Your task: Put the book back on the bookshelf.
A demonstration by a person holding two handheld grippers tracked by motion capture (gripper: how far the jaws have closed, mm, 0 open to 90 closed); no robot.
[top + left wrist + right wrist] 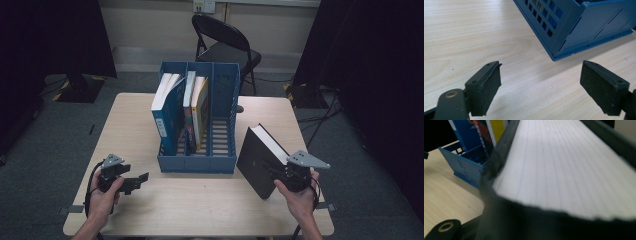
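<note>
A pale wooden table [200, 200] stands on grey carpet, dark curtains at both sides and a black folding chair [225, 42] behind. A blue file rack [197, 162] holds upright books. Just right of it, the right gripper [280, 172] clamps a black book [257, 160], tilted. The left gripper [137, 181] rests near the rack, jaws apart.

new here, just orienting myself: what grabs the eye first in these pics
A blue rack stands mid-table with books in its left and middle slots, the right slot bare. Right of it, the right gripper holds a thick black book tilted, while the left gripper rests open near the rack's left corner.
</note>
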